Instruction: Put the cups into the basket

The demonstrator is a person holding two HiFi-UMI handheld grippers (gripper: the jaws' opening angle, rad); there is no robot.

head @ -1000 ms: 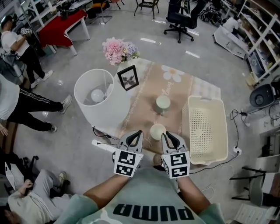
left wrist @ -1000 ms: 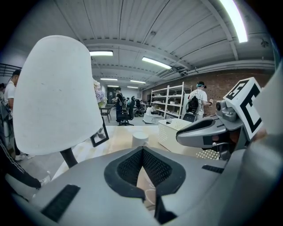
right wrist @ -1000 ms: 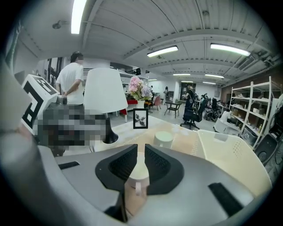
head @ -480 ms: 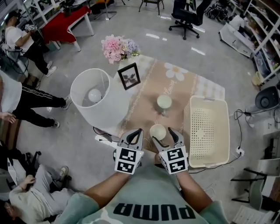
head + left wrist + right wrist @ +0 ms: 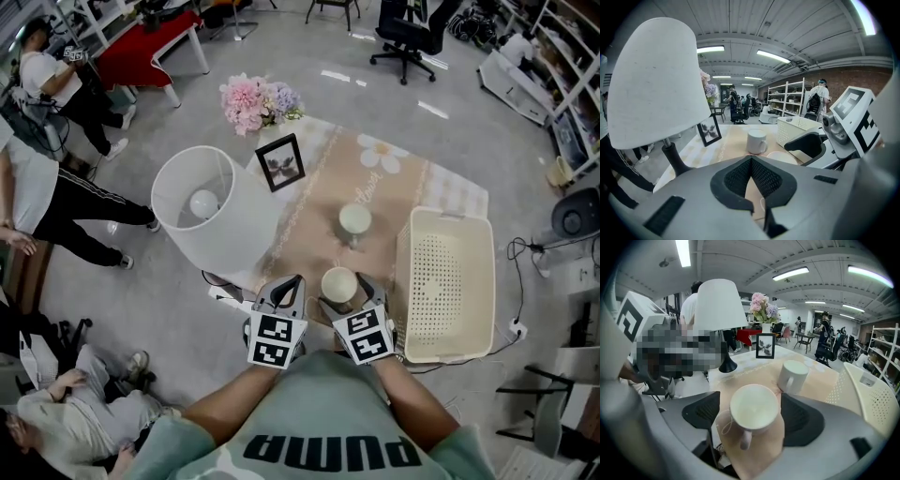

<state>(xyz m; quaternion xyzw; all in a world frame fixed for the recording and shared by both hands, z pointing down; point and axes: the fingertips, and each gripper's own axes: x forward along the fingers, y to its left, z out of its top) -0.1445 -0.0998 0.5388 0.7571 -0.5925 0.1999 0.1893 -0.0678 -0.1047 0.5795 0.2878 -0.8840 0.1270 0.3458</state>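
Observation:
Two pale cups stand on the beige table runner. The near cup (image 5: 338, 283) (image 5: 754, 408) sits between the jaws of my right gripper (image 5: 347, 294) (image 5: 752, 417), handle toward me. The jaws are opening and their pads stand clear of the cup on both sides. The far cup (image 5: 354, 220) (image 5: 793, 376) (image 5: 756, 141) stands farther back. To the right lies the cream basket (image 5: 442, 281) (image 5: 872, 394) (image 5: 797, 127), with nothing in it. My left gripper (image 5: 289, 287) (image 5: 751, 161) hovers at the table's near edge, left of the near cup, shut and holding nothing.
A white-shaded lamp (image 5: 211, 211) stands close on the left of the table. A black photo frame (image 5: 281, 162) and pink flowers (image 5: 253, 101) are at the back. People (image 5: 56, 187) stand and sit on the floor to the left.
My right gripper's jaws have gone from shut to wide apart, and it has shifted left so the near cup now sits between them. The left gripper has barely moved.

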